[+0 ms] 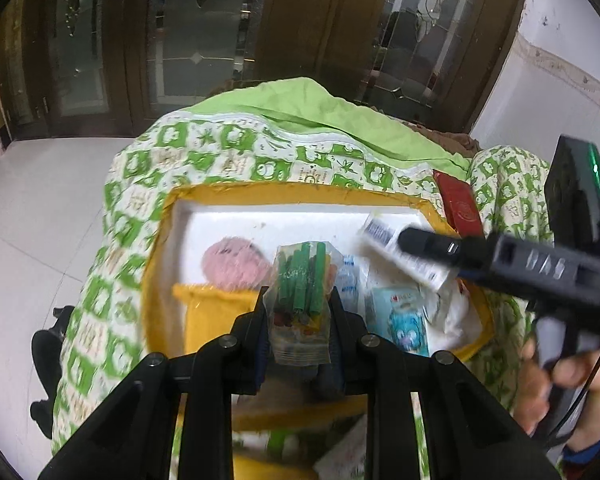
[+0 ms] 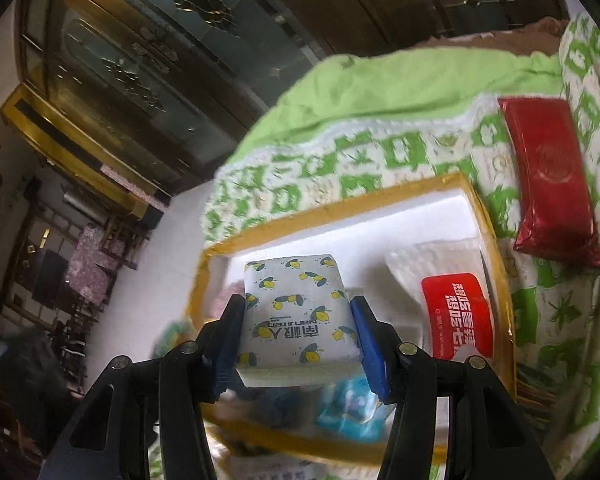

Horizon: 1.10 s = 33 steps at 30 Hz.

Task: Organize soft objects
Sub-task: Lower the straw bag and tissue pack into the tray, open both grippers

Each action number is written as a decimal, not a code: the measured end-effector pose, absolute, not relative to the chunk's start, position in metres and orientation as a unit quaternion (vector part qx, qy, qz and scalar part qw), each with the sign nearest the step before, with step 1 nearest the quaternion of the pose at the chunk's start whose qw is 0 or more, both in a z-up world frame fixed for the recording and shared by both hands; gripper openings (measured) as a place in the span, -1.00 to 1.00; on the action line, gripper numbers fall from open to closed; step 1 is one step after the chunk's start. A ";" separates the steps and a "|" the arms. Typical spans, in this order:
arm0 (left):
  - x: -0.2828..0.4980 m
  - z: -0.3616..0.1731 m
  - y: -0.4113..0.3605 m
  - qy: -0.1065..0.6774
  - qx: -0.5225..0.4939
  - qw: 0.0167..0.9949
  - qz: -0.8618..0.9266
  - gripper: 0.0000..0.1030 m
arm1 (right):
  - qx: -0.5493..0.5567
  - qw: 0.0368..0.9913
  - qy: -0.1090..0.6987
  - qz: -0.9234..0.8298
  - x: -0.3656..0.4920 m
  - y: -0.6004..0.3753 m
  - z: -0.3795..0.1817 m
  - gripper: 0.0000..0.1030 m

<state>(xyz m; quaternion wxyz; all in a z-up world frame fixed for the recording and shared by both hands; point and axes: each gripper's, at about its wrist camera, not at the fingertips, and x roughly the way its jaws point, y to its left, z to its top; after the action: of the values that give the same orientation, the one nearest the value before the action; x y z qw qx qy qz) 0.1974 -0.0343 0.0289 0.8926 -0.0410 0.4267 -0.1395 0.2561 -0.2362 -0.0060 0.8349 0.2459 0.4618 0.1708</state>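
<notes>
My left gripper (image 1: pixel 300 300) is shut on a clear bag of green sticks (image 1: pixel 300 292) and holds it over a white foam box with yellow tape (image 1: pixel 296 194). My right gripper (image 2: pixel 298 316) is shut on a white tissue pack with lemon print (image 2: pixel 296 312), also above the box (image 2: pixel 380 208); it shows in the left wrist view (image 1: pixel 424 246) at the right. Inside the box lie a pink fluffy thing (image 1: pixel 234 264), a light blue packet (image 1: pixel 404 320) and a white bag with a red label (image 2: pixel 458 316).
The box sits on a green-and-white patterned quilt (image 1: pixel 228 160) with a plain green fold behind. A red pouch (image 2: pixel 548 180) lies on the quilt right of the box. A dark wooden glass-door cabinet (image 1: pixel 204 32) stands behind, white tiled floor (image 1: pixel 40 208) to the left.
</notes>
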 end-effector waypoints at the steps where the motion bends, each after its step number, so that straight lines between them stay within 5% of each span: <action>1: 0.203 0.026 -0.036 0.429 -0.039 0.891 -0.140 -0.54 | 0.243 0.835 0.466 0.164 0.259 -0.236 -0.012 0.11; 19: 0.248 -0.015 -0.034 0.468 -0.020 0.878 -0.097 -0.53 | 0.163 0.870 0.444 0.139 0.259 -0.227 -0.019 0.14; 24: 0.240 -0.012 -0.032 0.463 -0.015 0.881 -0.093 -0.26 | 0.157 0.875 0.436 0.141 0.257 -0.228 -0.019 0.17; 33: 0.227 -0.004 -0.033 0.454 -0.011 0.886 -0.092 -0.06 | 0.163 0.879 0.423 0.150 0.245 -0.227 -0.010 0.44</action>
<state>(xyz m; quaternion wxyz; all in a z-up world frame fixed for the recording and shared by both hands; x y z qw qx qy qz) 0.2266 -0.0331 -0.0042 0.8861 -0.0108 0.4541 -0.0923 0.2454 -0.2267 -0.0103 0.8787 0.1631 0.4227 0.1504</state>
